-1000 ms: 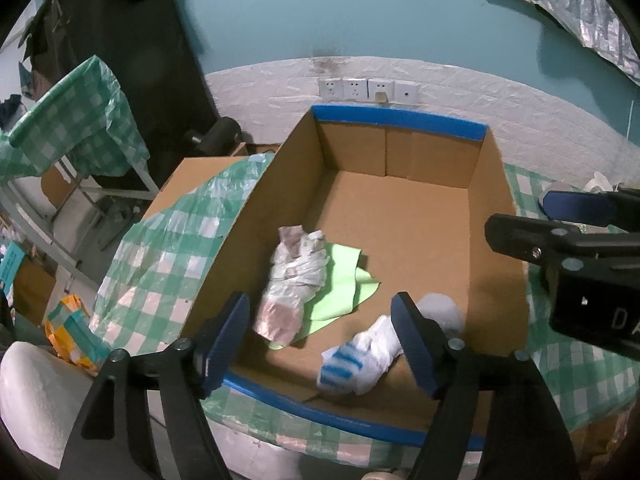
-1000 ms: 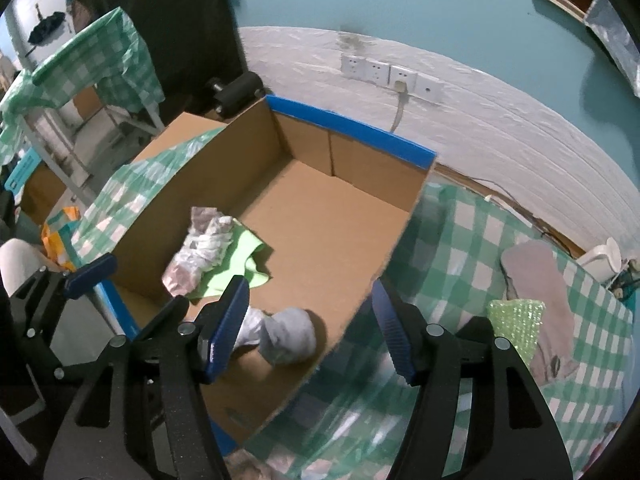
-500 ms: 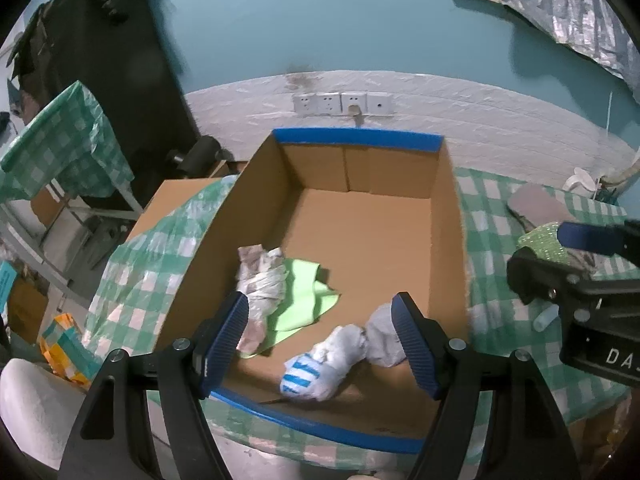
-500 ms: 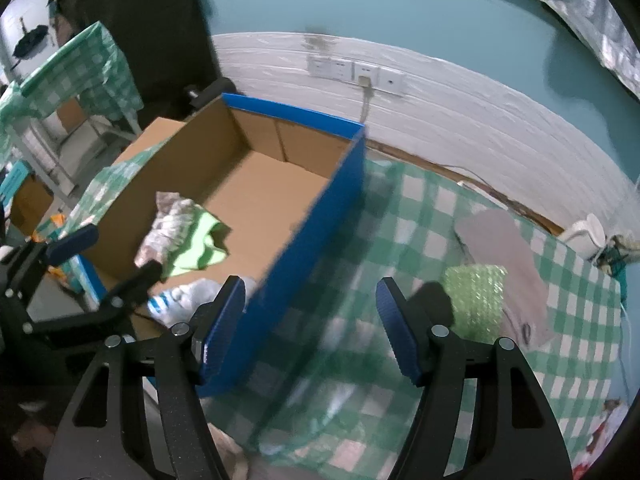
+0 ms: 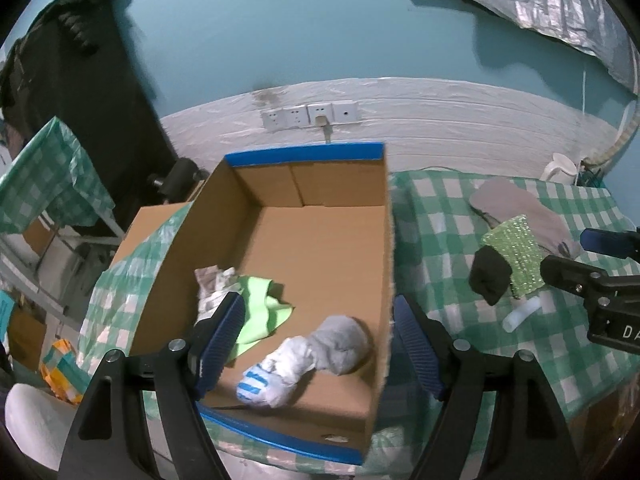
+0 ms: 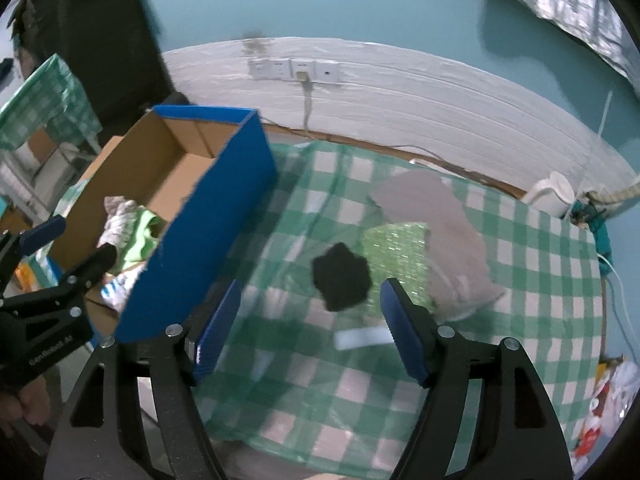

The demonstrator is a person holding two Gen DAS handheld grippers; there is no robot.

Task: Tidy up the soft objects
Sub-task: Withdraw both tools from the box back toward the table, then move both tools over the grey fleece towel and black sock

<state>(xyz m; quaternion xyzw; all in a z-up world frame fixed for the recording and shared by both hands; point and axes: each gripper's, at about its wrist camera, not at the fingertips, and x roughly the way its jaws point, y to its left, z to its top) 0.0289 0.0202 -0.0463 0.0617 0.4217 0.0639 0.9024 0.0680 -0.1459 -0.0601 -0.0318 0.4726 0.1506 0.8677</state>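
A cardboard box with a blue rim (image 5: 304,154) stands on the left part of the green checked tablecloth (image 6: 532,312). Inside lie a white and grey sock bundle with blue stripes (image 5: 312,356), a light green cloth (image 5: 260,308) and a crumpled patterned cloth (image 5: 212,284). My left gripper (image 5: 318,304) hangs open over the box's near right corner, holding nothing. My right gripper (image 6: 313,286) is over the cloth just right of the box (image 6: 208,232), its jaws opening with nothing gripped. Below and just ahead of it lies a black sock (image 6: 340,276), touching a sparkly green cloth (image 6: 396,256) and a grey cloth (image 6: 432,216).
A small white tube (image 6: 362,338) lies on the tablecloth near the right finger. A white jug (image 6: 554,196) and cables sit at the table's far right corner. Wall sockets (image 5: 308,114) are behind the box. Another checked table (image 5: 48,176) stands far left.
Both grippers have swung to the right. The right one left the box and is now above the tablecloth, with the black sock newly in view. Its jaws have spread wider.
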